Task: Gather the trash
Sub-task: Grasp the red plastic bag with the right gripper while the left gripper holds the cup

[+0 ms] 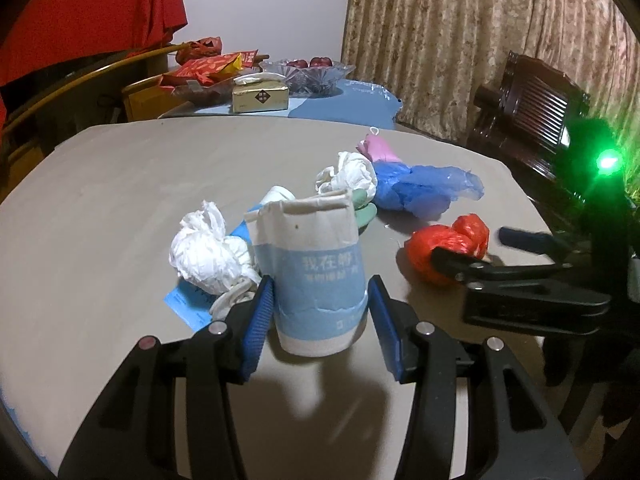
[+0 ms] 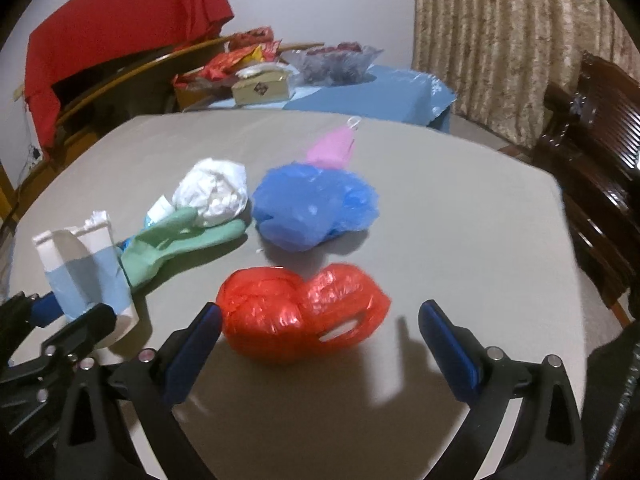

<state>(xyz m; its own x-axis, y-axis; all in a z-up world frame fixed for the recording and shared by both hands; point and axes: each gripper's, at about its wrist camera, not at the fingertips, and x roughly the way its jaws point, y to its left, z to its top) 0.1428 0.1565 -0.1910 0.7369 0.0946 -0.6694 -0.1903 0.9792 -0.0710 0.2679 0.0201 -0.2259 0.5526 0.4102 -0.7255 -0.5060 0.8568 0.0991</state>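
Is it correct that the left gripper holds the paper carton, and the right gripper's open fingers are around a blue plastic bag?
Not quite. The bag between the right gripper's open fingers is red, as the right wrist view shows; the blue bag lies farther back. The left gripper does hold the paper carton.

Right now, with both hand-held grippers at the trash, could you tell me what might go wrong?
1. The left hand-held gripper holds the torn paper cup low, so it may crush or tip.
2. The right hand-held gripper flanks the red plastic bag, open; the slick, loose film may slip out.
3. The two grippers sit close together and could collide.
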